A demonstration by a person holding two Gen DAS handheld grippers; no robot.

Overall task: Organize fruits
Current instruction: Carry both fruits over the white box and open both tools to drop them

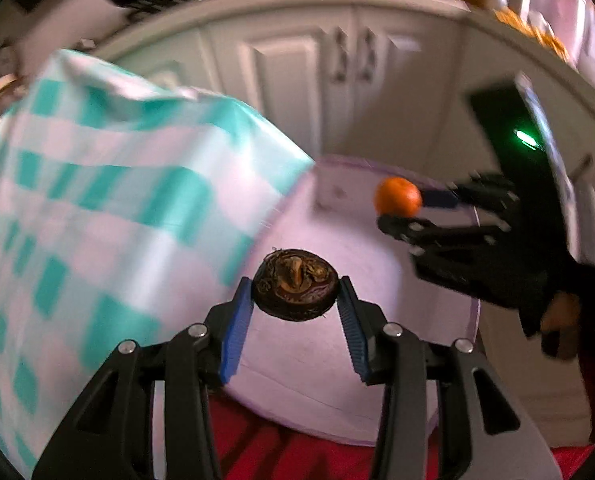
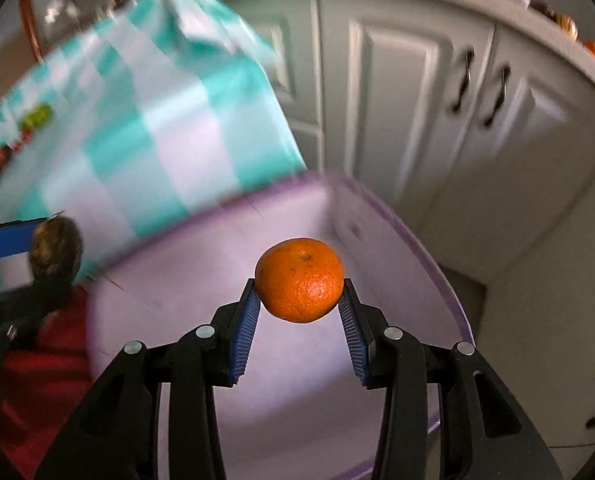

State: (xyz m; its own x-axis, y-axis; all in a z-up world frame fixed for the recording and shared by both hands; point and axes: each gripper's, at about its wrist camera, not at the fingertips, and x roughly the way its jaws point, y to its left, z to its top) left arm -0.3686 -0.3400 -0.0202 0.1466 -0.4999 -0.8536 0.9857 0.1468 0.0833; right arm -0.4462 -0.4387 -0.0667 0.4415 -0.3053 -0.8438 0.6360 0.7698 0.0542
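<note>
Below me sits a pale lilac box [image 2: 397, 248], open at the top, its bare floor under both of my grippers. A teal-and-white checked cloth [image 1: 109, 184] drapes over a table just beside the box, and a red surface [image 1: 281, 452] shows under the box's near edge. Behind stand white cabinet doors [image 2: 401, 112] with dark handles under a counter that carries small orange things, too blurred to name. No writing is legible anywhere.

My left gripper [image 1: 296, 294] is clenched on a dark, flat, round fruit [image 1: 296, 285], blue pads pressing both of its sides, above the box floor. My right gripper [image 2: 299, 294] clamps a mandarin [image 2: 299, 280] the same way, held over the box interior.
</note>
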